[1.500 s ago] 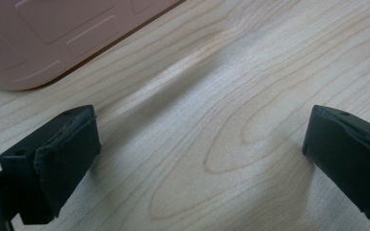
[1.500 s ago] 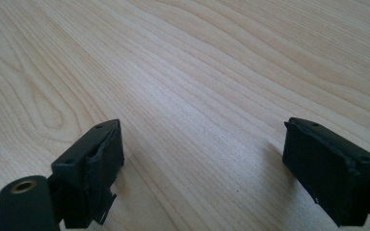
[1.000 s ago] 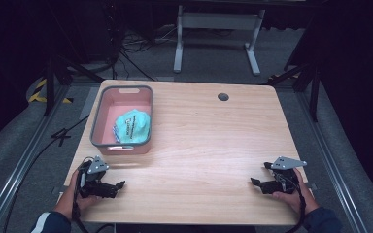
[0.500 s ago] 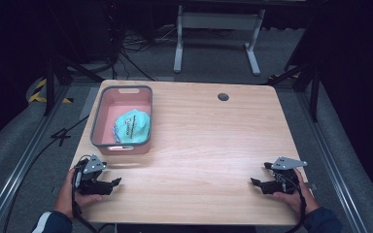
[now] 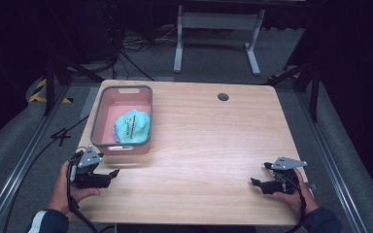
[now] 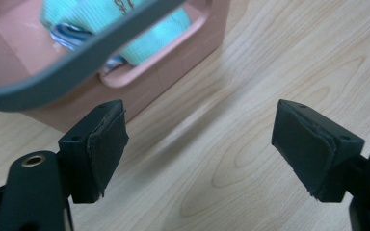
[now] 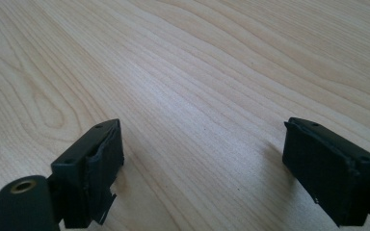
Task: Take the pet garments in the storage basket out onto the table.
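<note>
Pink bin (image 5: 121,141) – teal cloth (image 5: 132,125) inside – near left gripper (image 5: 108,175).

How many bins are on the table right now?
1: a pink bin with a grey rim at the table's far left, just ahead of the left gripper; it holds a teal cloth.

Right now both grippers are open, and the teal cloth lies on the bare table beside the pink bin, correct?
Not quite. The teal cloth lies inside the pink bin, not beside it, as the high view shows. Both the left gripper and right gripper are open.
</note>
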